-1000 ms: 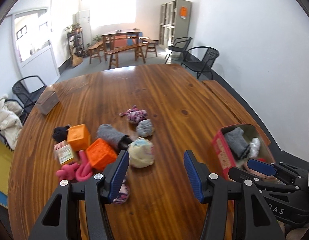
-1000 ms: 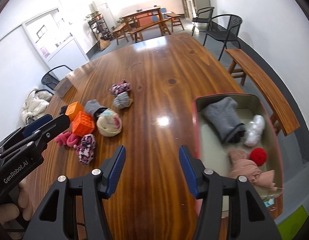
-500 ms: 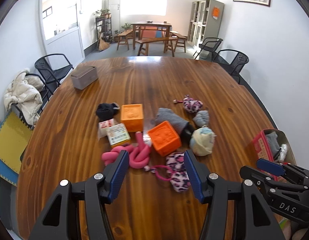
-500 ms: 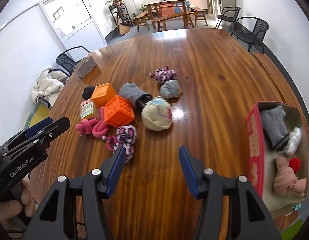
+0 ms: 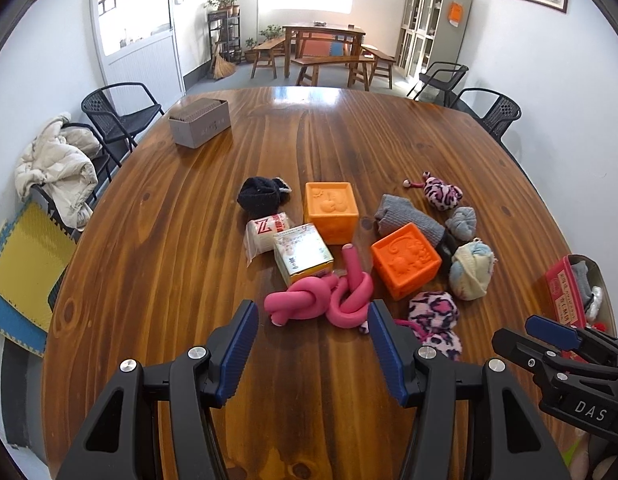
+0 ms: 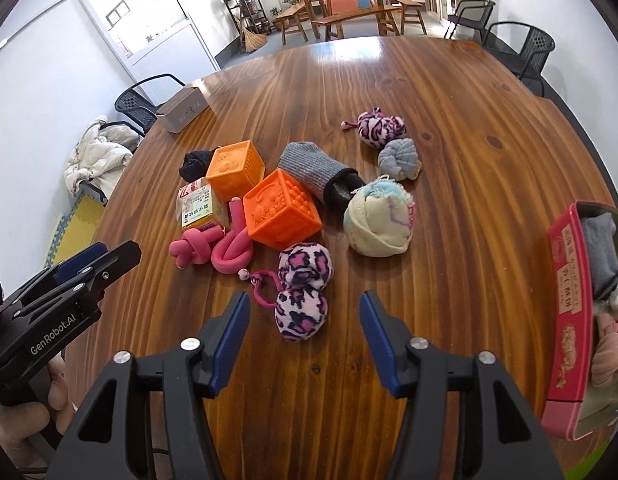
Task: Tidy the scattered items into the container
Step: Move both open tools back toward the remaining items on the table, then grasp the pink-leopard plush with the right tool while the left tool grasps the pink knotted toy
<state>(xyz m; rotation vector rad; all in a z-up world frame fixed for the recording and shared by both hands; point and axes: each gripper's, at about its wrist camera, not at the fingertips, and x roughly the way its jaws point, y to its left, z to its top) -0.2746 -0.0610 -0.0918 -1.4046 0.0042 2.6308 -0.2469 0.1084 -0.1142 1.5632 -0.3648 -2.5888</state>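
Scattered items lie mid-table: a knotted pink foam tube (image 5: 321,300) (image 6: 213,246), two orange cubes (image 5: 405,258) (image 6: 281,208), a small carton (image 5: 303,254), grey sock roll (image 6: 315,168), cream sock ball (image 6: 379,216), and a pink leopard-print sock pair (image 6: 303,292) (image 5: 433,316). The red-sided container (image 6: 569,312) at the right edge holds socks. My left gripper (image 5: 313,344) is open, just before the pink tube. My right gripper (image 6: 305,328) is open, with the leopard pair between its fingers' line, apart from them.
A grey box (image 5: 199,122) stands at the far left of the wooden table (image 5: 349,140). A black sock (image 5: 261,196), a white packet (image 5: 267,232) and another leopard pair (image 6: 379,126) lie in the pile. Black chairs ring the table.
Both grippers have swung left from the container toward the pile. The left now faces the pink tube; the right has come close to the leopard sock pair. Both stayed open.
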